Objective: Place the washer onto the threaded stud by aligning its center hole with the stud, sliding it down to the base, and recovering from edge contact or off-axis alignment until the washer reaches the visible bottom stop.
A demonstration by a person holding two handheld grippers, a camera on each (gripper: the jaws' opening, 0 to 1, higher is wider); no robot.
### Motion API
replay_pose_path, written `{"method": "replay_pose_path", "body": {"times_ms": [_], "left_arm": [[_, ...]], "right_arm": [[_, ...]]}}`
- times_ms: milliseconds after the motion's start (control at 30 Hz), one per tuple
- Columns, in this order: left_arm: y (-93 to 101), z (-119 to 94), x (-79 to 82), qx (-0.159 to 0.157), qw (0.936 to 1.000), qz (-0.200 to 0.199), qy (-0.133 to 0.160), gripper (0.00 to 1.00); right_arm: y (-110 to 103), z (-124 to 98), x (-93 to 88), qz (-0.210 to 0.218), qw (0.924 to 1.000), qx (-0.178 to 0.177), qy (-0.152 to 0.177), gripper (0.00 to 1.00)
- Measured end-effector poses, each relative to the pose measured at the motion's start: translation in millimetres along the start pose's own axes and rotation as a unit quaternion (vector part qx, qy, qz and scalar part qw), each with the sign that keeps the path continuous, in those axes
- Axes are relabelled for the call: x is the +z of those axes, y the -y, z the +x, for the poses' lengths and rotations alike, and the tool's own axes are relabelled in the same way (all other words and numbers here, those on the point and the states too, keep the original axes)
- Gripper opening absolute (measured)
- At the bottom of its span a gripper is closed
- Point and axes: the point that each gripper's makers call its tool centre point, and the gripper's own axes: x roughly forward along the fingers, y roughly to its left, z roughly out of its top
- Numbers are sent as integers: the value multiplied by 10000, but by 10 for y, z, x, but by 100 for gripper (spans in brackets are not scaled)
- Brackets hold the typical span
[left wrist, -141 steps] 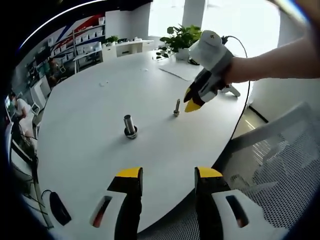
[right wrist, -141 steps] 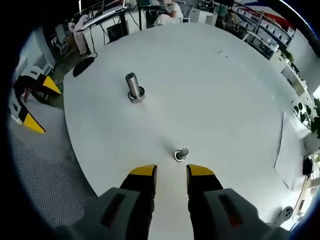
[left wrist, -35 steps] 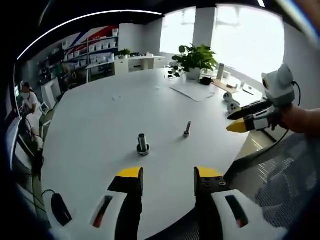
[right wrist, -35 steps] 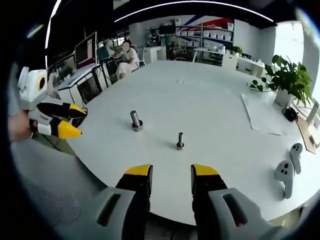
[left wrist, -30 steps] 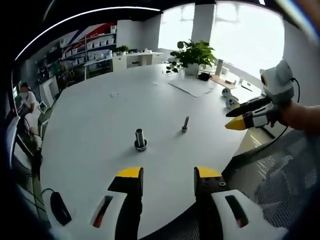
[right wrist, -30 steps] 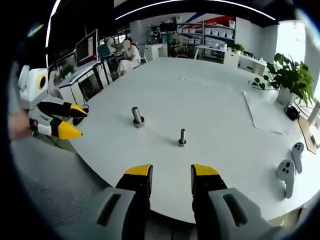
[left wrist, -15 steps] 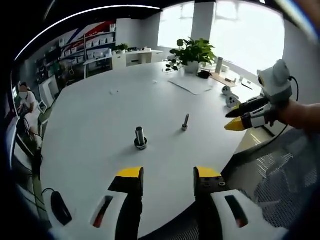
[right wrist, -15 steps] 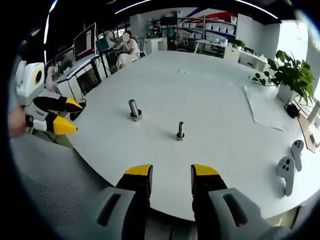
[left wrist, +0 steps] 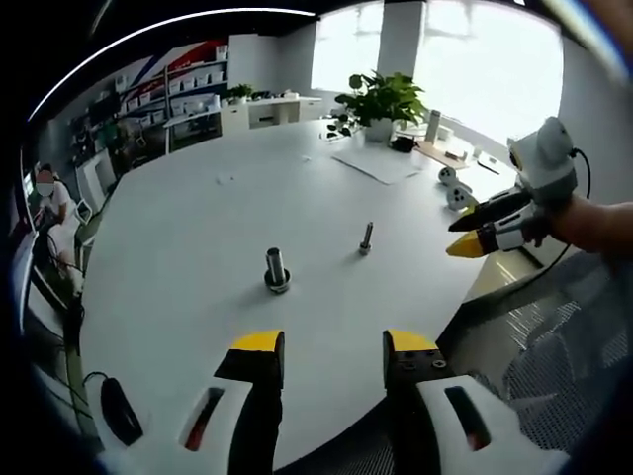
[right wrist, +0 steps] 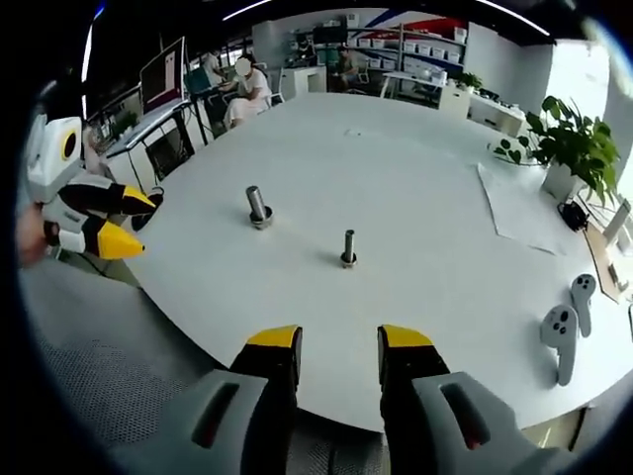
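White round bench (left wrist: 188, 228) in an office carries two upright studs (right wrist: 348, 247), a potted plant (left wrist: 381, 99) behind; both claws (left wrist: 324, 348) (right wrist: 338, 341) gape empty.

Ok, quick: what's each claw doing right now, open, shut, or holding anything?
Left claw: open, holding nothing, back from the table.
Right claw: open, holding nothing, at the table's edge, short of the thin bolt.
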Motion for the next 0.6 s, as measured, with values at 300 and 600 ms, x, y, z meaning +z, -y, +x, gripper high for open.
{"method": "replay_pose_path", "body": {"times_ms": [300,600], "left_arm": [[10,15,-19,-3,10000,41,-47,38],[-6,-2,11,20,10000,-9,34,38]], "right_arm": [[-9,-4,4,-12,10000,27,13,33],[-68,4,42,-46,9998,147,96,33]]}}
